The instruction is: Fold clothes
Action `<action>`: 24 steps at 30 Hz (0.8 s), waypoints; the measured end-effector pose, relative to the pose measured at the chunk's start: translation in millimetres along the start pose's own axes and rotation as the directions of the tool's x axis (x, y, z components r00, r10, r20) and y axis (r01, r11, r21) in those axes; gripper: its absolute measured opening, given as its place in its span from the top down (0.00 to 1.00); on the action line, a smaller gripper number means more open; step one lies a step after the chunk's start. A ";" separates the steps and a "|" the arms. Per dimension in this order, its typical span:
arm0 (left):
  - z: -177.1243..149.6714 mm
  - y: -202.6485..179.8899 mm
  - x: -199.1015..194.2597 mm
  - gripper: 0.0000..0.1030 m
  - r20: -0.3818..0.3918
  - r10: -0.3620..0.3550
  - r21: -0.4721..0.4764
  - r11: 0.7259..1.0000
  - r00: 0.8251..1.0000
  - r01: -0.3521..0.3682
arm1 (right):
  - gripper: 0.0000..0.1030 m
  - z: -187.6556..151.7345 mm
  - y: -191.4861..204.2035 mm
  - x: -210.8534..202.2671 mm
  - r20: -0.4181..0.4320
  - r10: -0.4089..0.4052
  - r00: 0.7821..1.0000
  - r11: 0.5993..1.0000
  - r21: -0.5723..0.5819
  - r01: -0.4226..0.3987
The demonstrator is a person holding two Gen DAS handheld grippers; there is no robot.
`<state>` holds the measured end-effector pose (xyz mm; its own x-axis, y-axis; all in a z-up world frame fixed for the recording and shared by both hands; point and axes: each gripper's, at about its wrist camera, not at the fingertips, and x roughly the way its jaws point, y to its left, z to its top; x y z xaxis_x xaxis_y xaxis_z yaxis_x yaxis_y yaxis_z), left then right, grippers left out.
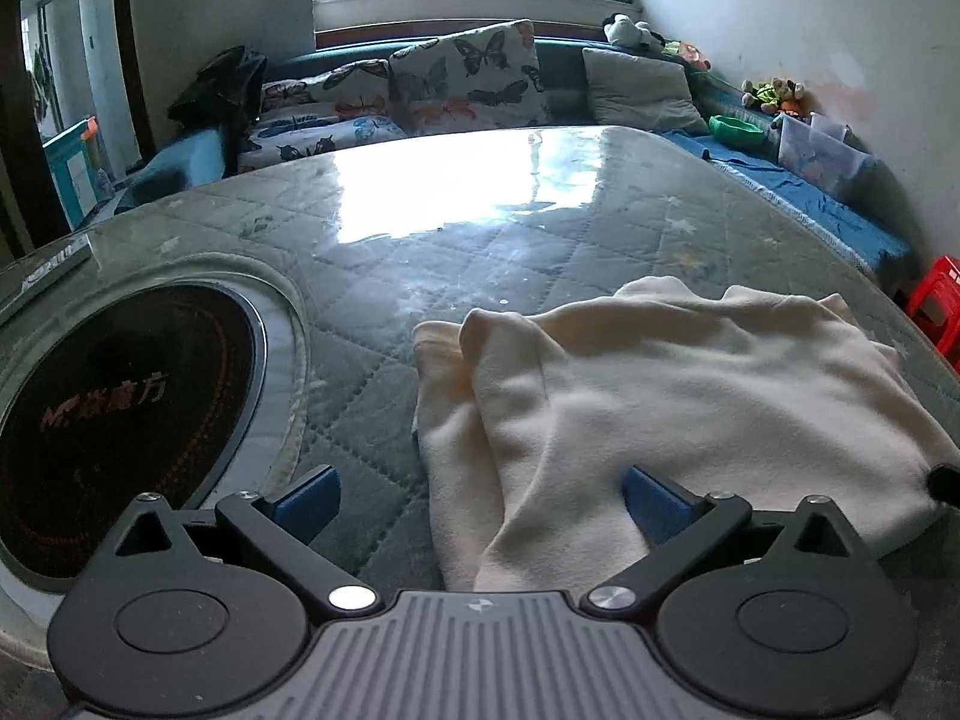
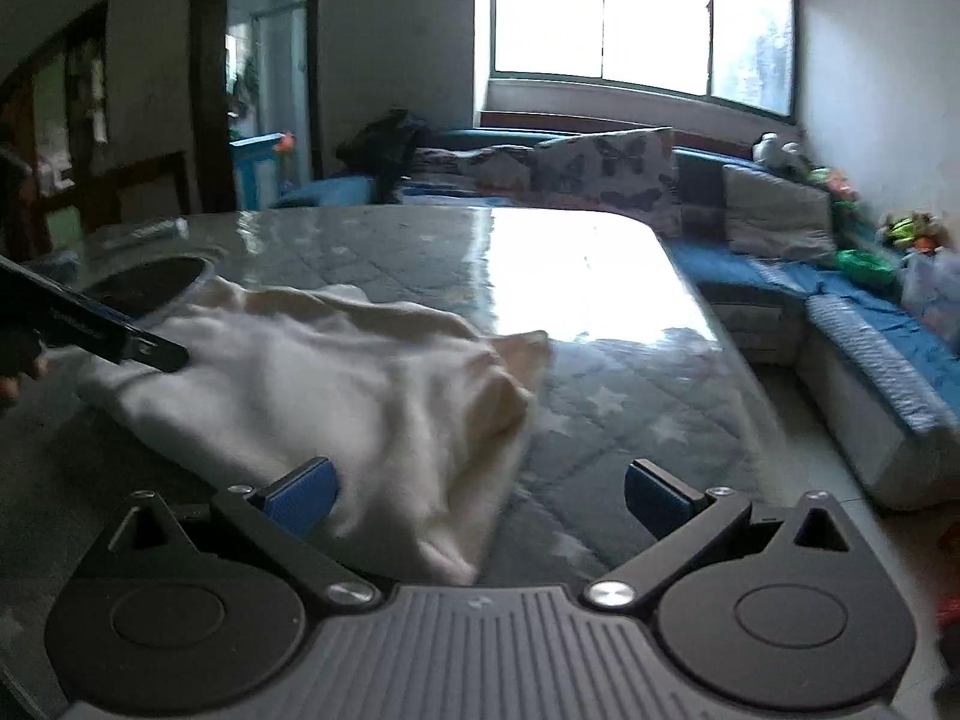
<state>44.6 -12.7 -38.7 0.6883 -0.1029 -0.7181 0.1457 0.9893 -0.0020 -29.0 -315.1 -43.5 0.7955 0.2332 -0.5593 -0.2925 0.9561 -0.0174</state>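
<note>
One soft cream cloth (image 1: 660,408) lies in a lumpy, half-folded heap on the table (image 1: 480,228); the table top is shiny glass over a grey quilted cover with sewn diamonds and pale stars; the cloth looks fuzzy, with rounded folds and one thick doubled edge. A round black cooker plate (image 1: 120,414) with a metal ring is set in the table, beside the cloth. The left gripper (image 1: 480,504) has two blue pads spread wide apart, holding nothing, with the cloth's near edge between them. The right gripper (image 2: 480,495) is spread wide too, empty, over the cloth's near corner. The right view is blurry; a dark bar (image 2: 114,336) crosses the cloth's far side, partly cut off. Behind the table sit two butterfly pillows (image 1: 468,78) and one grey pillow (image 1: 642,90) on a blue couch (image 1: 828,204).
</note>
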 end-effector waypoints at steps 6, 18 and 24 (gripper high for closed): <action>1.8 2.2 -1.3 0.00 -0.003 -0.005 0.001 1.000 1.000 0.005 | 0.00 2.1 -5.7 0.8 -0.022 -0.018 1.000 1.000 -0.004 0.018; 36.8 -10.6 -4.5 0.00 0.031 0.037 0.035 0.999 0.999 -0.038 | 0.00 51.7 2.9 39.0 -0.019 -0.058 0.998 0.992 -0.114 0.056; 47.9 -7.2 21.2 0.00 0.003 0.081 0.029 0.996 0.997 -0.081 | 0.00 51.6 -3.5 66.4 -0.077 -0.104 0.992 0.985 -0.146 0.092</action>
<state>92.2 -27.0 -20.5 0.6999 -0.0228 -0.7139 0.1102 0.9910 0.0764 52.2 -293.8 -37.7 0.7781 0.1184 -0.6169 -0.2927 0.9373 -0.1893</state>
